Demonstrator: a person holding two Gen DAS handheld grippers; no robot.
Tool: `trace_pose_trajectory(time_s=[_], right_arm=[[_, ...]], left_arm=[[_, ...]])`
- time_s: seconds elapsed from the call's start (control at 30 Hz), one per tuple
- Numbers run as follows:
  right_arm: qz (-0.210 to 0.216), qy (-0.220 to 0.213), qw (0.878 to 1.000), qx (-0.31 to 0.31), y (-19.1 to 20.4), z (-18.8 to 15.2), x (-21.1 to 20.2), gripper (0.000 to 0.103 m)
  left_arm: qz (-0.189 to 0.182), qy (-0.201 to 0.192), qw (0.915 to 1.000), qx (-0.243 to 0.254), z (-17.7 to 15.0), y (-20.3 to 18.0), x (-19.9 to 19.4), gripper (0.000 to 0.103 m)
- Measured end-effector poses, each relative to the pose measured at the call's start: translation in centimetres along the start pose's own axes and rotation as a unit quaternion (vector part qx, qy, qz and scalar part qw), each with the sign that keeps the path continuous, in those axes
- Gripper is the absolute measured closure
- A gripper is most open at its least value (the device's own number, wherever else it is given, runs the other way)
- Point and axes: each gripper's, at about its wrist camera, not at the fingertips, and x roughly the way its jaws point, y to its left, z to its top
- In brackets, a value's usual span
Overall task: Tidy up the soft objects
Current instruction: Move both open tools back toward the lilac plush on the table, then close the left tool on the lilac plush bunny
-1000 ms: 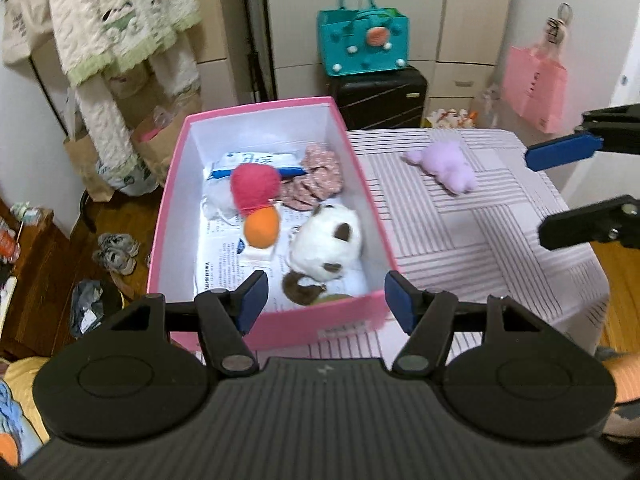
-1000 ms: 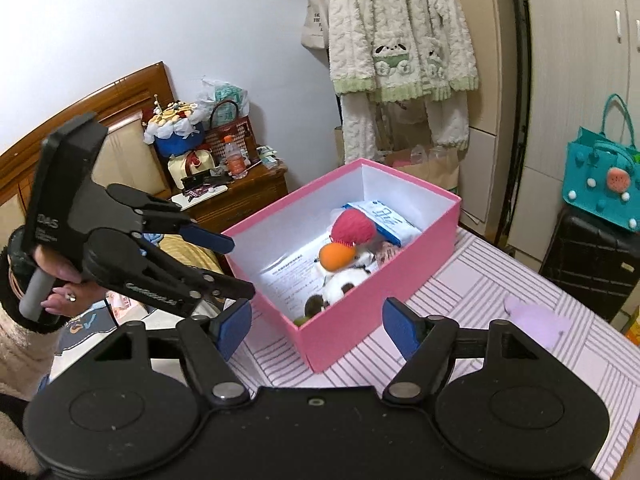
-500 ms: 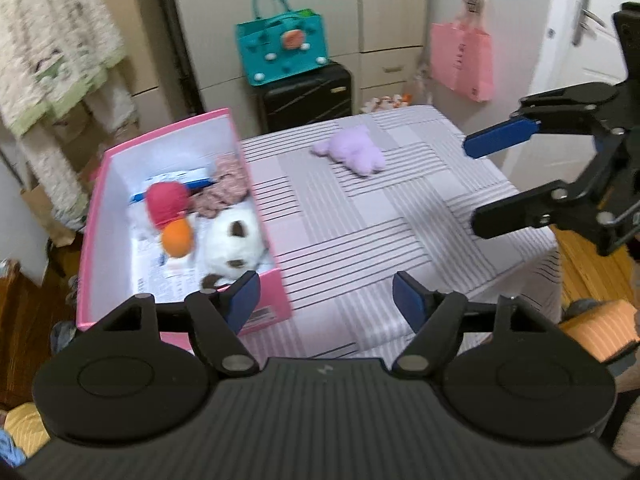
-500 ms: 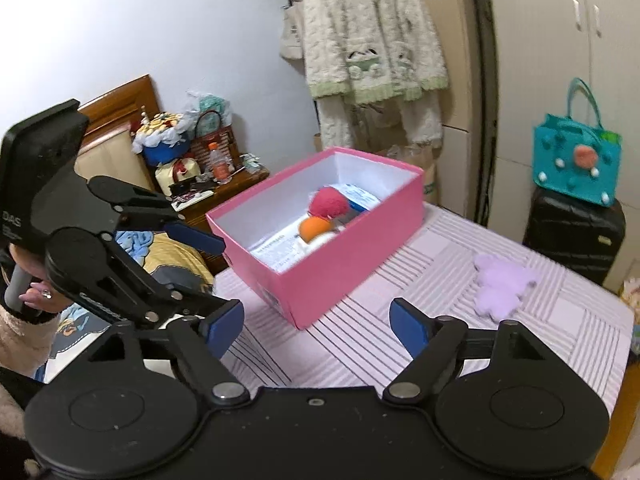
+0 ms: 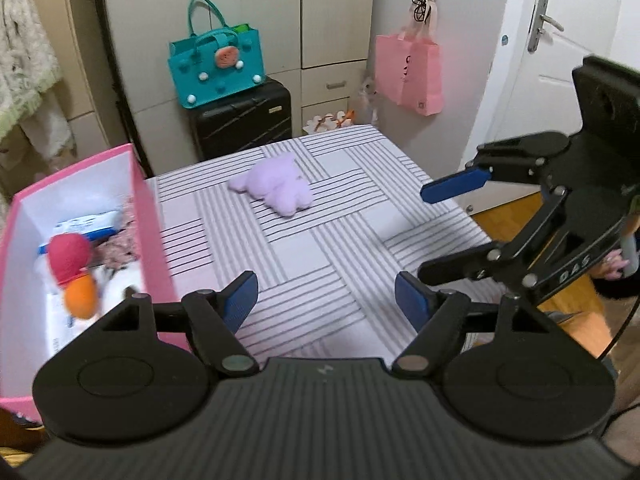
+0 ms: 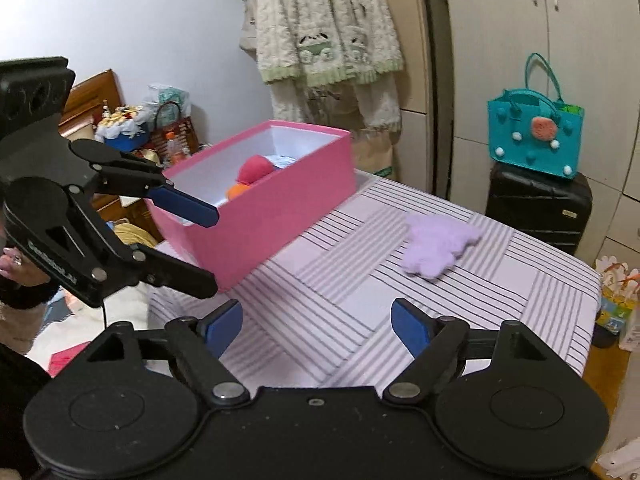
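While the purple plush toy [image 5: 276, 188] lies flat on the striped bench [image 5: 340, 272], well apart from the pink box [image 6: 272, 204], the left gripper [image 5: 326, 296] and right gripper [image 6: 316, 326] both have empty, spread fingers. It looks light and squashy; pinching its thick middle seems safest.

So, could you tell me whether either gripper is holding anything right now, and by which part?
Nothing is held: the left gripper and right gripper are open and empty above the table.
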Motion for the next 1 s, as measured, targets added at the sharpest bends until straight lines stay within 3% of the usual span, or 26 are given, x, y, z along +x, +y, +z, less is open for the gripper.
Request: trace_pose_trajectory(time_s=[0.2,0.37,0.53,0.8,1.0], right_arm=[[-0.011,-0.001,1.0,0.006,-2.7,-0.2,2.8,0.018],[-0.008,0.006,1.0,0.028,-4.4,-0.2,4.7,0.018],[-0.013,-0.002,1.0,0.007,-5.2,0.0,6.2,0.018],[-0.026,-0.079,0.995,-0.051,-7.3,0.4,8.9,0.014],[-0.056,-0.063,0.995,-0.051,-9.7,0.6,12.1,0.014]], left_arm=[[-0.006,-0.015,0.9996,-0.021,1.2,1.0,3.9,0.024],[-0.021,-0.021,0.9966,-0.077,1.6,3.0,6.4,0.019],[-0.025,-0.026,0.9943,-0.1,1.7,3.7,8.3,0.011],[0.014,-0.056,0.9888,-0.138,2.5,4.6,12.0,0.007],[0.029,-0.061,0.9828,-0.172,3.6,5.6,14.9,0.007]])
